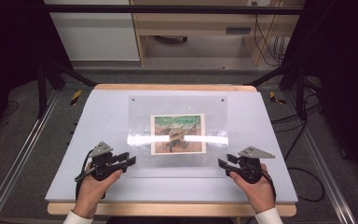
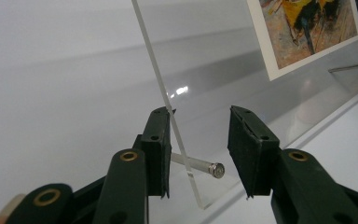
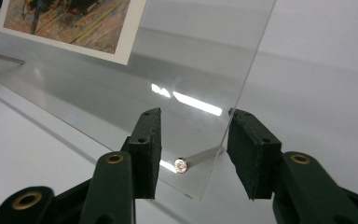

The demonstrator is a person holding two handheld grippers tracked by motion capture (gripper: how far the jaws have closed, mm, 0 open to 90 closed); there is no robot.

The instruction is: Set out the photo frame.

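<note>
Table: clear acrylic frame at centre, picture inside. Left gripper at 8 o'clock, right gripper at 4 o'clock, jaws spread astride bottom corners, metal pins between. Corners not yet pinched; lift still left.

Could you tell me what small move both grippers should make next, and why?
Probably close both grippers a little more. The left gripper and right gripper each straddle a lower corner of the clear sheet, near its metal pin, but gaps remain beside the pads, so neither grips the sheet over the picture yet.
</note>
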